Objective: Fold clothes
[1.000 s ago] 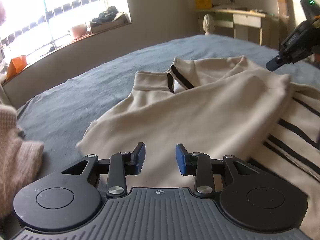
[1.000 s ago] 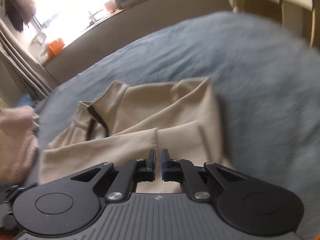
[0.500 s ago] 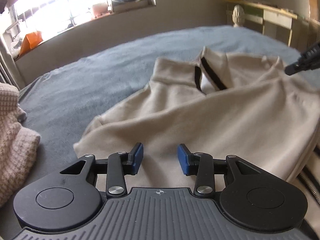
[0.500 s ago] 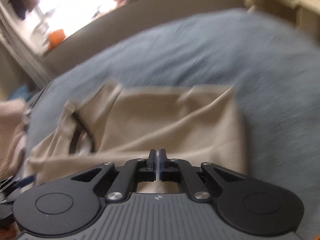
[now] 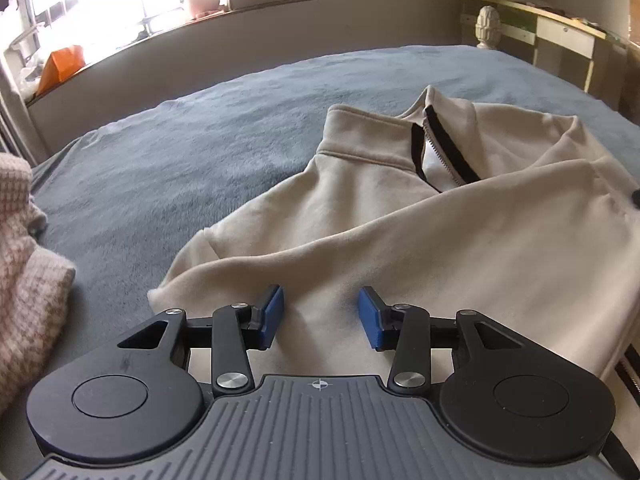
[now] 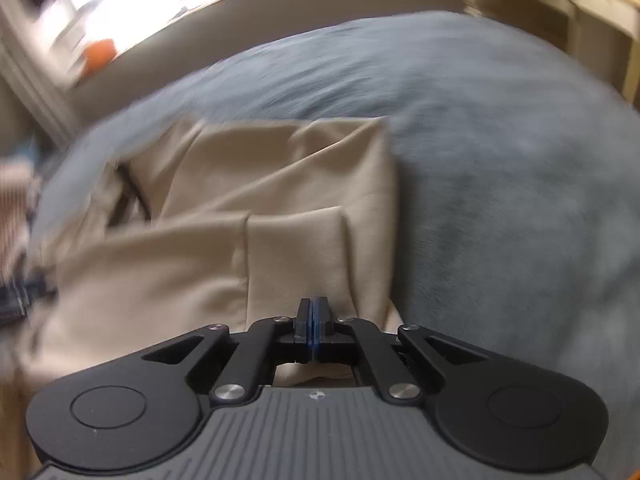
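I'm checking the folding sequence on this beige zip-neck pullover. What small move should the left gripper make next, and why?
Probably ease the left gripper down onto the near edge of the beige pullover and pinch it. Its jaws are opening with fabric below, nothing clamped, and the garment lies rumpled on the blue-grey blanket. The right gripper is shut; whether it pinches cloth is unclear.

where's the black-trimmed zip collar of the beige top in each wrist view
Left wrist: the zip collar sits upper right of centre, sharp, beyond the left gripper, whose jaws are opening over the beige top.
Right wrist: the collar is at mid left, blurred, well left of the shut right gripper.
Shared landmark: the orange item on the window ledge, upper left in both views.
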A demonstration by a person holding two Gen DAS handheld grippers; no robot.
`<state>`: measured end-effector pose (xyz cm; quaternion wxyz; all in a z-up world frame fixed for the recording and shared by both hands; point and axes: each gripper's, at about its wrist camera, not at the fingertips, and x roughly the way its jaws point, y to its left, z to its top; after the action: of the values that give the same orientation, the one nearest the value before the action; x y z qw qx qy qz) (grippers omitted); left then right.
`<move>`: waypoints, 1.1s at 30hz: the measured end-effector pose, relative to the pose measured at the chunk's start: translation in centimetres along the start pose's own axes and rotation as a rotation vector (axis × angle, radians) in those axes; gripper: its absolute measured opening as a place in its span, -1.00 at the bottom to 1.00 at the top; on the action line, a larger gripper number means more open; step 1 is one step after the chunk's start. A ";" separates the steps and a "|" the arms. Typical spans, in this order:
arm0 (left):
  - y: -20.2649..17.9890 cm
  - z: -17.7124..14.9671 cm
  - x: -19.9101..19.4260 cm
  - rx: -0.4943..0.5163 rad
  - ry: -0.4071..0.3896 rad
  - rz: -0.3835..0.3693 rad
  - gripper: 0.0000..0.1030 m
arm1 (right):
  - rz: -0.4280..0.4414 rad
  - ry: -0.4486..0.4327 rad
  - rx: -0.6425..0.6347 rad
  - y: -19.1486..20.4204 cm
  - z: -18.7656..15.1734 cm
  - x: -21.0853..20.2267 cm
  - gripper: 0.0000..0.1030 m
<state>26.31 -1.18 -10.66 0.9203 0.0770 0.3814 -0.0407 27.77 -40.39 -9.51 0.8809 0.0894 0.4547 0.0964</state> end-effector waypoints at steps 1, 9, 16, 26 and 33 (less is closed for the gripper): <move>0.2 0.1 -0.4 -0.005 -0.004 0.001 -0.19 | -0.026 -0.012 -0.020 0.5 0.0 -0.8 -1.00; -3.0 -4.0 -5.7 0.122 -0.037 -0.055 -0.15 | 0.002 0.018 -0.209 4.7 -2.6 -1.3 -0.99; -5.4 -6.1 -6.6 0.193 -0.072 0.034 -0.14 | -0.037 0.013 -0.104 5.4 -2.0 -1.7 -0.98; -6.3 -8.4 -6.3 0.080 -0.076 0.071 0.42 | 0.057 0.185 -0.306 12.4 -4.3 1.7 -0.76; -6.4 -9.0 -6.5 0.023 -0.103 0.121 0.49 | 0.077 0.095 -0.500 18.6 -1.0 -1.7 -0.73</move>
<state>14.63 -5.88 -13.02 0.9385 0.1083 0.3277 0.0065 24.36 -22.76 -4.19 0.8489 -0.1187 0.4539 0.2433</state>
